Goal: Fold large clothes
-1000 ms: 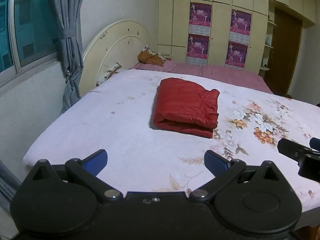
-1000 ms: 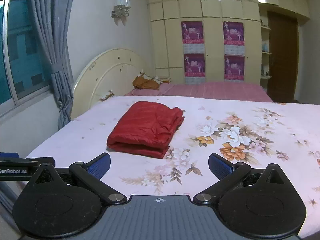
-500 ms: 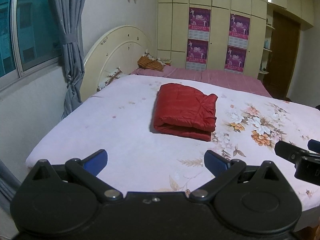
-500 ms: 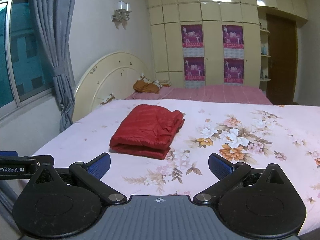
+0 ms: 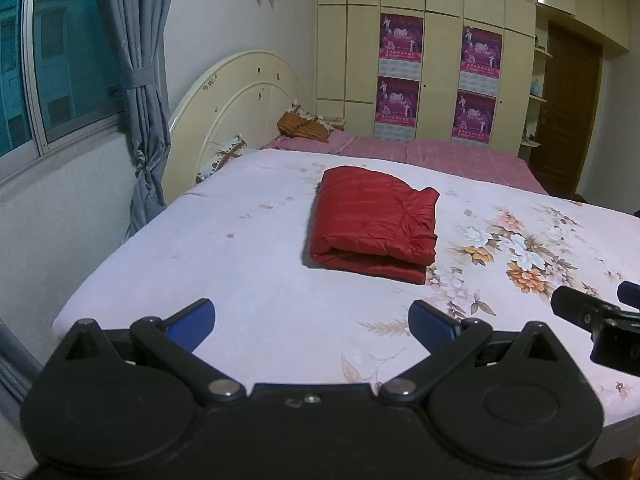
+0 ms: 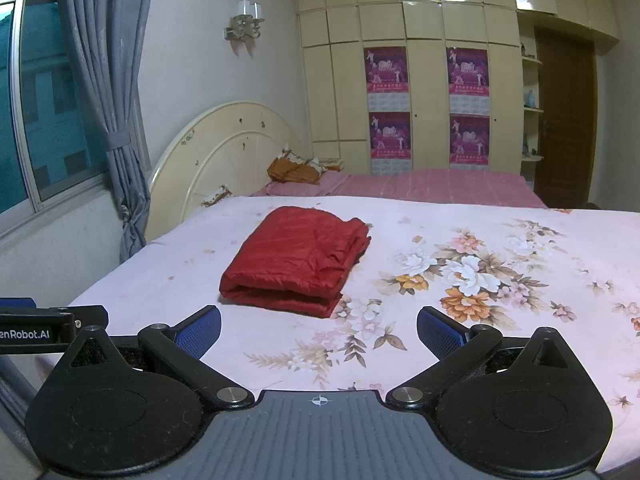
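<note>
Red quilted jacket [image 5: 374, 222] lies folded into a thick rectangle mid-bed [image 5: 240, 248]; left gripper [image 5: 312, 322] and right gripper [image 6: 319, 330] spread wide, empty

Both the left gripper [image 5: 312, 320] and the right gripper [image 6: 319, 326] are rising and drawing back from the folded red jacket [image 5: 374, 222], their blue pads spread wide.

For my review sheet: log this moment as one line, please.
red garment: folded, on bed | left gripper: open, empty | right gripper: open, empty | neither touches garment
</note>
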